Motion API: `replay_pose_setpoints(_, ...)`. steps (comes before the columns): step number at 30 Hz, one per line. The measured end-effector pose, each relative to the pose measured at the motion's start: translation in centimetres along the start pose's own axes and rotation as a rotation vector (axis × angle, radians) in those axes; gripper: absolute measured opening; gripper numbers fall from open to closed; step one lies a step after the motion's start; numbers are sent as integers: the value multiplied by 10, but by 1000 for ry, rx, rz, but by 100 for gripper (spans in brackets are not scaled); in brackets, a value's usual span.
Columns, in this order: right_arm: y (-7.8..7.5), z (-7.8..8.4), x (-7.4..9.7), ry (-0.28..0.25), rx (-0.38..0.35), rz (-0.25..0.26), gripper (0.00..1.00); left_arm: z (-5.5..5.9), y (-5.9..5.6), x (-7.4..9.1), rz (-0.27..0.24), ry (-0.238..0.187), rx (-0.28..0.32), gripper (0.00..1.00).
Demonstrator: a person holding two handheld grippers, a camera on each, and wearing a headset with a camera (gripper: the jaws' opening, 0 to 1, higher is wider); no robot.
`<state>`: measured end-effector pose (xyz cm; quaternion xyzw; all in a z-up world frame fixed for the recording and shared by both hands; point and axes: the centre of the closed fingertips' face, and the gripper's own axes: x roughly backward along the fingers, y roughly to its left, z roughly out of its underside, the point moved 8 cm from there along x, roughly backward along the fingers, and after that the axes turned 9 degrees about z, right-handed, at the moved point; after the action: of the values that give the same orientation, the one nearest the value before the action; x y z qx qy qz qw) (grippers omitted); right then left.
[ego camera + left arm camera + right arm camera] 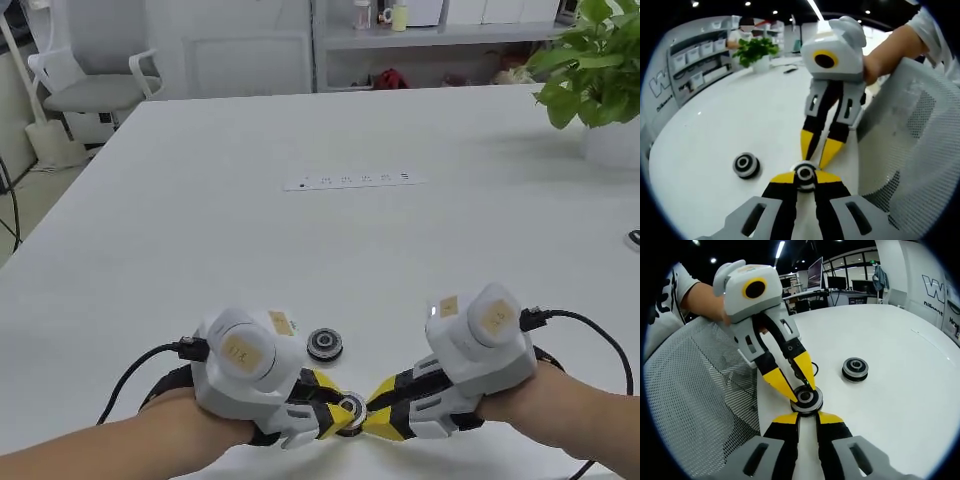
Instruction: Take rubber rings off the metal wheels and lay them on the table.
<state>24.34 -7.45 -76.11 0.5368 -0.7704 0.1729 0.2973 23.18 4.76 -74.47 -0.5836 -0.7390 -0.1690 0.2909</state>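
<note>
A metal wheel (pixel 350 407) is being worked on from both sides at the near edge of the white table (pixel 300 250).
In the head view the left gripper (pixel 335 409) is reaching in from 9 o'clock and the right gripper (pixel 373 408) from 3 o'clock, their yellow tips converging on the wheel. Whether the wheel is resting on the tabletop or sitting just above it I cannot tell. In the left gripper view its own jaws are clamping the wheel, drawn narrow with one tip on either side. The right gripper's jaws are standing narrow too, tips touching the wheel's rim, but whether they are pinching anything I cannot tell. A second wheel (pixel 324 343) is lying flat on the table at 11 o'clock from the held one, near but apart. A potted plant (pixel 590 60) is standing at 2 o'clock on the far corner.
</note>
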Motion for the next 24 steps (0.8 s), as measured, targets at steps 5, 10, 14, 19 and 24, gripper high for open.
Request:
replay_pose_setpoints(5, -3, 1, 0, 3, -30, 9, 3, 0, 0, 0, -2, 0, 2, 13)
replay_pose_setpoints(10, -4, 5, 0, 10, -183, -15, 2, 0, 0, 0, -3, 1, 1, 13)
replay_pose_setpoints(14, -6, 7, 1, 9, -223, -15, 0, 0, -1, 0, -5, 1, -2, 13)
replay_pose_setpoints(19, -8, 10, 1, -5, -329, -11, 0, 0, 0, 0, -4, 2, -8, 13)
replay_pose_setpoints(24, -8, 10, 2, -18, -377, -11, 0, 0, -2, 1, -5, 7, -15, 13)
